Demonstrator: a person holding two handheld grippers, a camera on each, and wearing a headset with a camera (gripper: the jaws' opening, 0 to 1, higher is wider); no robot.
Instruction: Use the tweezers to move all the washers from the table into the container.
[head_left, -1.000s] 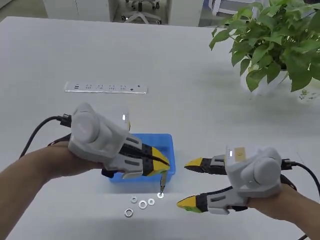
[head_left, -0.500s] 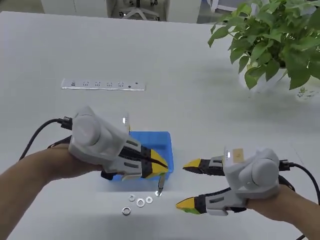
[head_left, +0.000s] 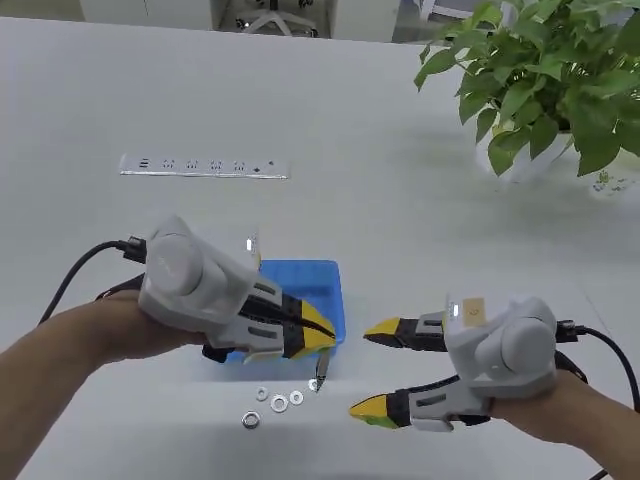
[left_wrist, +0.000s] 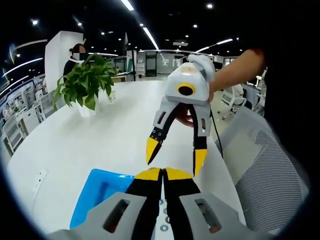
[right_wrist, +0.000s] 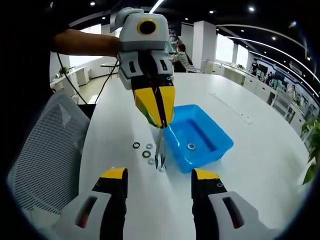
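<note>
Left gripper (head_left: 315, 335): clamped on tweezers (head_left: 318, 372), tips narrow, down at the washers (head_left: 279, 403) just before the container (head_left: 335, 300), toward the desk's (head_left: 400, 200) near edge. Step judged: pickup. Next: pinch one washer, lift it, carry it over the container. Right gripper (head_left: 362, 369): jaws wide, idle.

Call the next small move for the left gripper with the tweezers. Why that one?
Probably ease the tweezers down and pinch the washer at their tips. The left gripper is shut on them, their prongs look slightly apart right at that washer, and it lies closer to the blue container than the other washers.
</note>
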